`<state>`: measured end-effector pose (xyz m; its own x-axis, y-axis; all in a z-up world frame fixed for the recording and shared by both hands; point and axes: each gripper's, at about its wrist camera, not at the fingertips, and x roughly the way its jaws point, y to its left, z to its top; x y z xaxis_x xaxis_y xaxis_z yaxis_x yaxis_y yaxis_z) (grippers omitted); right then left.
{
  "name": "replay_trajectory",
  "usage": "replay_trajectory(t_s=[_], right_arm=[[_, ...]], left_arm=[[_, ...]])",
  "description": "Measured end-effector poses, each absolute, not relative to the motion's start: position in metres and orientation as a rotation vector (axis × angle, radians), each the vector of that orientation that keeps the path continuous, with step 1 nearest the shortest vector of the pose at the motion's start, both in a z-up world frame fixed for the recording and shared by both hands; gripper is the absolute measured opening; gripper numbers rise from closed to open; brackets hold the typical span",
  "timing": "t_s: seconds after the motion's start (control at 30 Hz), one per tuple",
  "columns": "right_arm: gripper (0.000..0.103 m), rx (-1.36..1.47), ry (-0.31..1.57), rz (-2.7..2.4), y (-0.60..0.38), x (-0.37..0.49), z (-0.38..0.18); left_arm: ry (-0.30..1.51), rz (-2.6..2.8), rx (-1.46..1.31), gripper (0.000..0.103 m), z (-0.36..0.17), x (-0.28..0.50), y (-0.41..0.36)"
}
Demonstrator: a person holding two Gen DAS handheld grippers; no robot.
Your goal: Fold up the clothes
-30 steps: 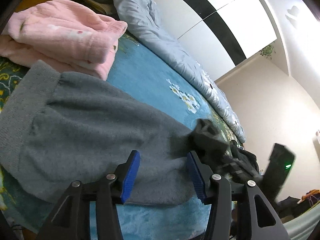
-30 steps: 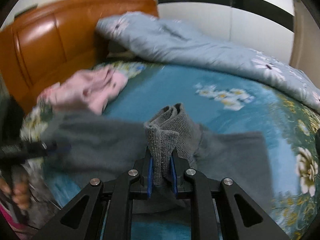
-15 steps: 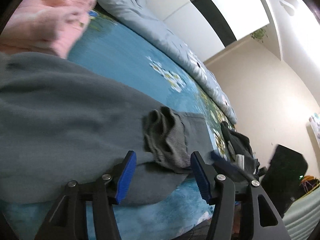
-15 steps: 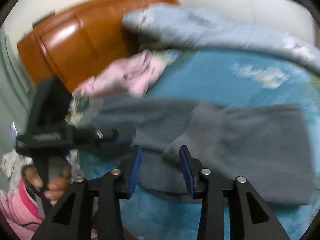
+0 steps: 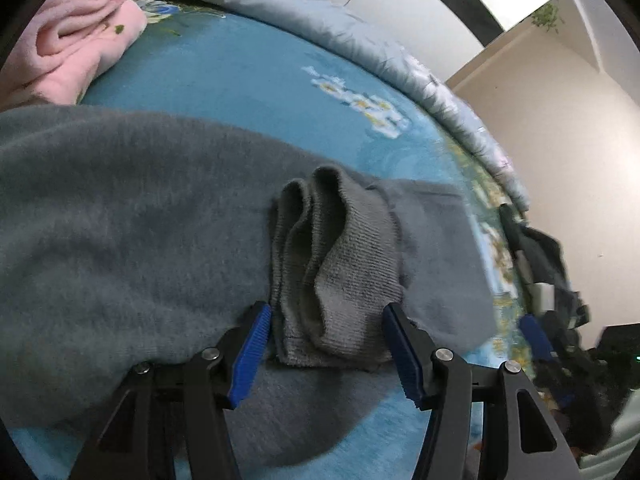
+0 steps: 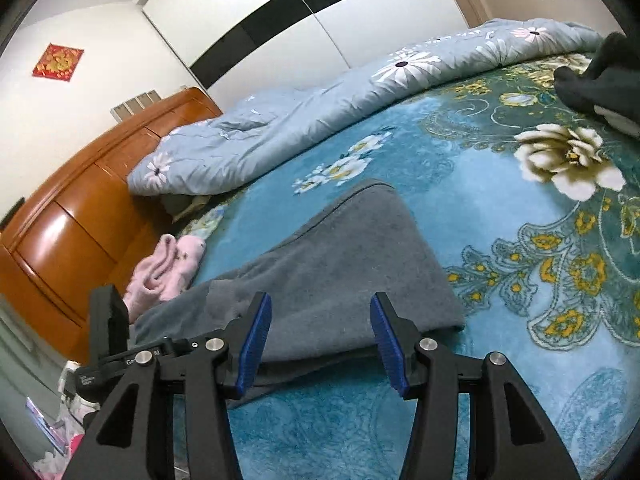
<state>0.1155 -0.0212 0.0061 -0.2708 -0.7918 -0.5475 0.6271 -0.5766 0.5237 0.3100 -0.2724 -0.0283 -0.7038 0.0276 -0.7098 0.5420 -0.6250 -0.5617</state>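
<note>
A grey fleece garment [image 5: 132, 216] lies spread on the blue flowered bed cover, with its ribbed cuffs [image 5: 340, 268] folded back onto the middle. My left gripper [image 5: 326, 344] is open, its blue pads on either side of the cuffs without closing on them. My right gripper [image 6: 316, 344] is open and empty, just above the near edge of the same grey garment [image 6: 344, 268]. The left gripper's body [image 6: 108, 332] shows at the lower left of the right wrist view.
Folded pink clothes [image 5: 76, 44] [image 6: 164, 268] lie beyond the grey garment near the wooden headboard [image 6: 76, 216]. A light blue flowered duvet [image 6: 360, 104] is bunched along the far side. Dark clothes [image 6: 600, 76] lie at the far right of the bed.
My right gripper has let go of the ribbed cuffs, opened and drawn back to the right. The cuffs now lie on the garment. My left gripper has moved over to them.
</note>
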Motion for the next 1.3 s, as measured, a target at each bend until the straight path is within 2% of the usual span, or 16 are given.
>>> replay_trajectory(t_s=[0.1, 0.2, 0.3, 0.4, 0.5, 0.6, 0.7, 0.77, 0.9, 0.97, 1.13, 1.3], right_arm=[[0.053, 0.969, -0.274, -1.920, -0.022, 0.117, 0.010], [0.054, 0.959, -0.322, -1.873, -0.032, 0.120, 0.009], [0.054, 0.979, -0.354, -1.804, -0.043, 0.122, 0.001], [0.054, 1.042, -0.395, -1.721, -0.052, 0.123, -0.016], [0.054, 1.079, -0.425, -1.694, -0.056, 0.122, -0.026], [0.054, 1.077, -0.441, -1.696, -0.053, 0.122, -0.025], [0.054, 1.075, -0.448, -1.709, -0.050, 0.121, -0.024], [0.054, 1.079, -0.454, -1.721, -0.047, 0.120, -0.024], [0.054, 1.091, -0.475, -1.722, -0.044, 0.117, -0.028], [0.054, 1.092, -0.475, -1.719, -0.043, 0.117, -0.029], [0.054, 1.095, -0.478, -1.709, -0.043, 0.118, -0.030], [0.054, 1.095, -0.482, -1.700, -0.043, 0.119, -0.032]], left_arm=[[1.187, -2.408, 0.939, 0.062, -0.009, 0.331, -0.275], [1.137, -2.325, 0.796, 0.063, 0.012, 0.390, -0.287], [1.051, -2.204, 0.747, 0.072, 0.022, 0.448, -0.299], [1.059, -2.044, 0.695, 0.074, 0.011, 0.497, -0.309], [1.188, -1.909, 0.618, 0.075, -0.015, 0.528, -0.316], [1.308, -1.860, 0.568, 0.075, -0.039, 0.530, -0.323], [1.276, -1.865, 0.462, 0.075, -0.044, 0.531, -0.325], [1.231, -1.908, 0.389, 0.083, -0.047, 0.528, -0.326], [1.309, -1.883, 0.388, 0.084, -0.069, 0.523, -0.337], [1.317, -1.911, 0.343, 0.091, -0.071, 0.524, -0.335], [1.336, -1.948, 0.328, 0.103, -0.072, 0.522, -0.337], [1.376, -1.919, 0.339, 0.103, -0.074, 0.526, -0.342]])
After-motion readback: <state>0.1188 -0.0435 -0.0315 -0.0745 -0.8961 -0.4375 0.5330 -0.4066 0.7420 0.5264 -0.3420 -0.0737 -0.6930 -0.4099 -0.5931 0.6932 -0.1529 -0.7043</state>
